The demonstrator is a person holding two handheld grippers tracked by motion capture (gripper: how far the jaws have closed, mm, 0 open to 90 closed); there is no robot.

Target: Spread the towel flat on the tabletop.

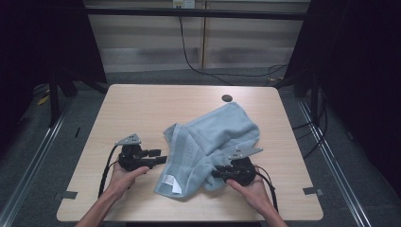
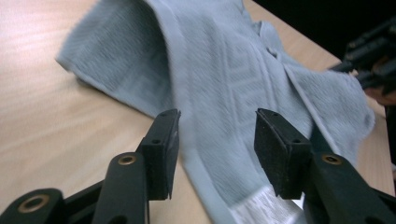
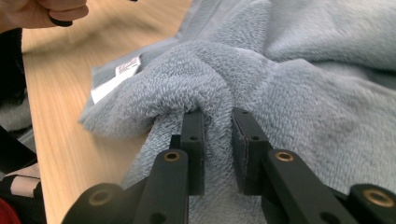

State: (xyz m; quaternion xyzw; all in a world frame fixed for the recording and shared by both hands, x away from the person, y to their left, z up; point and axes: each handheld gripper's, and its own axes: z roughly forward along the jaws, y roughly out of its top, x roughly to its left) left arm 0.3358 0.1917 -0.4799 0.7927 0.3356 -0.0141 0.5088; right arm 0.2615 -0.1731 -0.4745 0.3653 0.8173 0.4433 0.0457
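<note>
— Two hand-held grippers work on one towel point(image 1: 213, 142); why does the right hand-held gripper point(image 3: 217, 135) bite into it?

— I judge it wants to lift or fold that edge. Its jaws are pinched on a thick fold of the grey pile, which bulges between the pads and over the left one.

— And the left hand-held gripper point(image 2: 215, 140)?

— Released. Its jaws stand apart with nothing pressed between them. The towel lies on the table point(image 1: 142, 104) just ahead of its tips, and its border with the white label point(image 1: 171, 183) passes under the gap.
</note>
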